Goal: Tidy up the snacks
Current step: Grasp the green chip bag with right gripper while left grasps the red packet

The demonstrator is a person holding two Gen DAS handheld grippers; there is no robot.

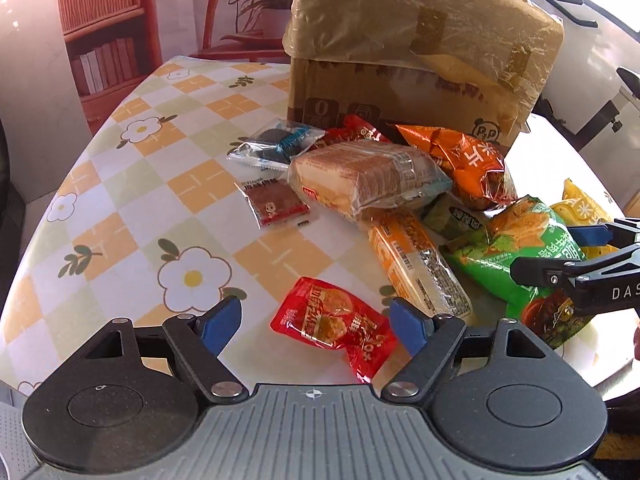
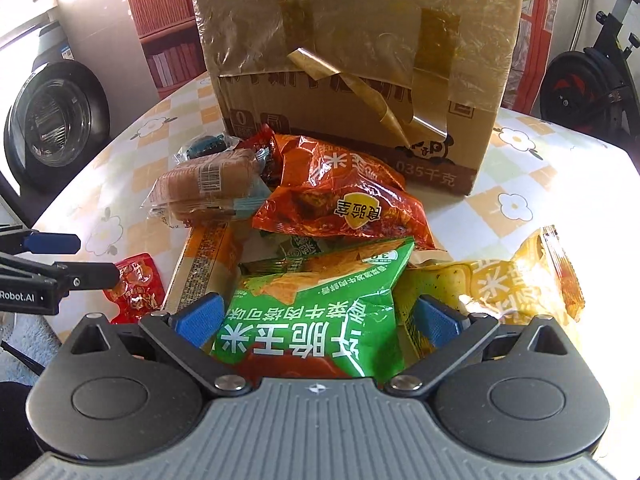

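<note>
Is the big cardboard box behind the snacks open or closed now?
Closed. The cardboard box has its taped flap folded down over the front in both views, with loose tape peeling off it. Its contents cannot be seen.

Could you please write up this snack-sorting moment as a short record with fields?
surface: table with a flowered checked cloth
container: taped cardboard box, behind the snack pile
left gripper: jaws open, either side of a red packet
right gripper: jaws open, either side of a green chip bag
pile: orange chip bag, yellow chip bag, wrapped bread
apart from pile: small brown packet
packed so far: cannot tell
</note>
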